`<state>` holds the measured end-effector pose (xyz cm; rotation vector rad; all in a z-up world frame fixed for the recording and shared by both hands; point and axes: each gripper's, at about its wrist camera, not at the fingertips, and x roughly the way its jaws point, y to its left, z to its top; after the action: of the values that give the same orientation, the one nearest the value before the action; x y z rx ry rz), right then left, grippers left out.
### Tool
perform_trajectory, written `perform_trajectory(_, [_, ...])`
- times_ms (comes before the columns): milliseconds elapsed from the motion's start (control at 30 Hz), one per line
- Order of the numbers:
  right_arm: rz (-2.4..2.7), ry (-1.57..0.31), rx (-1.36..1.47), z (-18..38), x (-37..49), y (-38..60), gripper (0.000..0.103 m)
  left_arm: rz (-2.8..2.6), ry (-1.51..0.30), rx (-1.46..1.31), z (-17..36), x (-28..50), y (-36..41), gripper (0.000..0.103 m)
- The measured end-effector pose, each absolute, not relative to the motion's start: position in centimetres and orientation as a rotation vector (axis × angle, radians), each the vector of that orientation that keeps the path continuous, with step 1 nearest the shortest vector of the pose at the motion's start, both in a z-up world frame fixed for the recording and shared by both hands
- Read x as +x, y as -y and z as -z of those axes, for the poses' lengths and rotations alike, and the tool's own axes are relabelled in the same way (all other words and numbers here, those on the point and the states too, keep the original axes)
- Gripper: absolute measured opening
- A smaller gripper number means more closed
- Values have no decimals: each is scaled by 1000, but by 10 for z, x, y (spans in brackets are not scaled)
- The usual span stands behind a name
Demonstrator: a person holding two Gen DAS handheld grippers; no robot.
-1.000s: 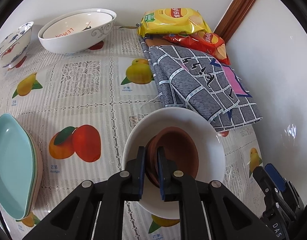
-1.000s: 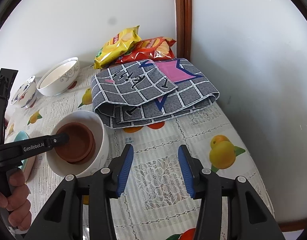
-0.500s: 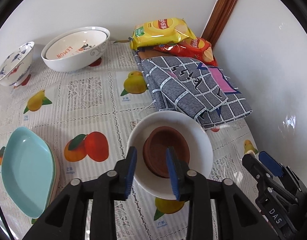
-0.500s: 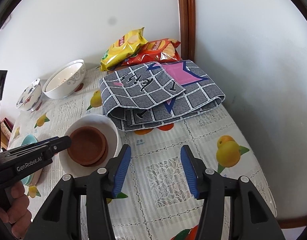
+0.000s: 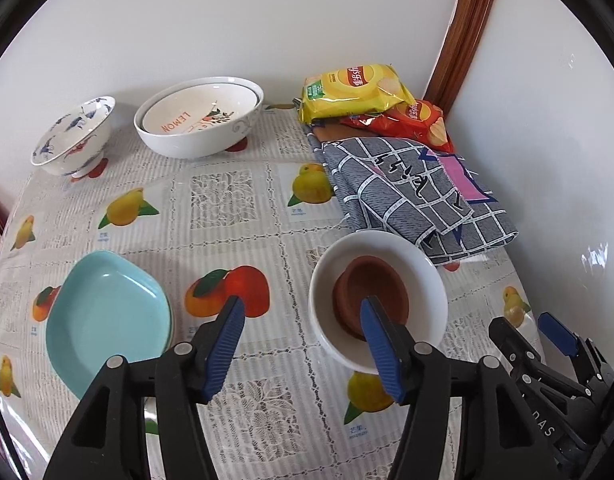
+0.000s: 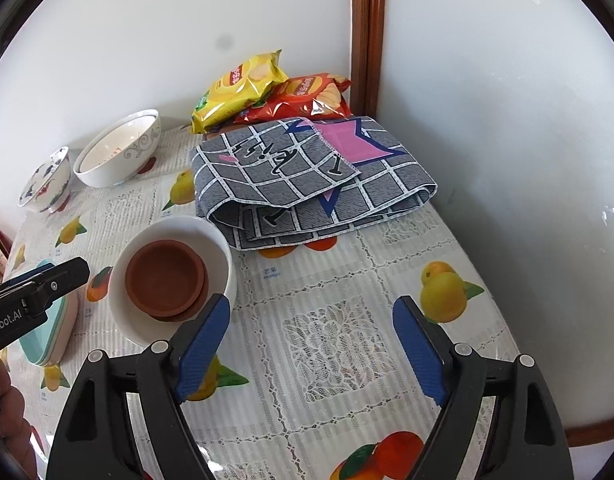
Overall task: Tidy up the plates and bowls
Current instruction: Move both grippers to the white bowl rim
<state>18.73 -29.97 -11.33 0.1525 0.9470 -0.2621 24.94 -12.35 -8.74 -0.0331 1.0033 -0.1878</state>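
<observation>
Both jaws have just been opening and grip nothing. Left gripper (image 5: 301,334) hangs lower centre above brown dishes (image 5: 371,294) nested in the white bowl (image 5: 431,280). Right gripper (image 6: 313,334) hovers over bare tablecloth (image 6: 331,344).

Bright, even daylight, sharp focus (fisheye bending edges), glare on right wall (image 5: 595,256).

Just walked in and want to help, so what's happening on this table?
A person with two handheld grippers is sorting dishes. The left gripper has just been opening and now holds nothing; the brown bowl sits nested in the white bowl. The right gripper has also been opening, empty above the tablecloth.
</observation>
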Motion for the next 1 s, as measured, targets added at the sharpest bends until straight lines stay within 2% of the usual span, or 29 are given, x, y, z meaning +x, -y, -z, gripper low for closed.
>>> perform_trajectory(400, [240,-978,139,115,194,291,83,198,-939,-47,81,243,115,59])
perform_trajectory(833, [162,-993,164,122,217,286,79,193,-1048,-61,101,267,113,60])
perform_trajectory(1000, [148,-1027,154,133,231,284,75,195,-1070,-59,112,275,116,60])
